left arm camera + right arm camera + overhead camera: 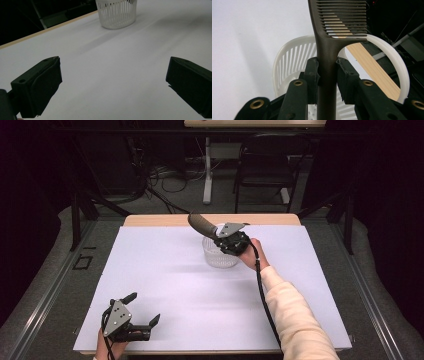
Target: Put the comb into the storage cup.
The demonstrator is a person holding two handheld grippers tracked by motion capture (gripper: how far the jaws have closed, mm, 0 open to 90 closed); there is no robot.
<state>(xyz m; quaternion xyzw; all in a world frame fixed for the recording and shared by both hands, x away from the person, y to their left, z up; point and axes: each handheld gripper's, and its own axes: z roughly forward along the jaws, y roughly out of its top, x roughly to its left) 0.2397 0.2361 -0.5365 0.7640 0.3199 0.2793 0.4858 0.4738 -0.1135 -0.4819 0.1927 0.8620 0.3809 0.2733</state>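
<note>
A brown comb (pixel 200 223) (pixel 329 32) is clamped by its handle in my right gripper (pixel 220 238) (pixel 327 75), which is shut on it. The comb is held over a white slatted basket (pixel 220 255) (pixel 287 57) at the back middle of the white table cover; its toothed end sticks up and to the left, past the basket's rim. My left gripper (pixel 145 312) (pixel 113 82) rests near the table's front left corner, jaws wide open with nothing between them. It looks across the sheet toward the basket (pixel 117 13).
The white sheet (pixel 190 290) covers most of the table; a strip of wooden edge (pixel 160 220) shows at the back. Beyond the table are a dark chair (pixel 265 170), a table leg and cables on the floor.
</note>
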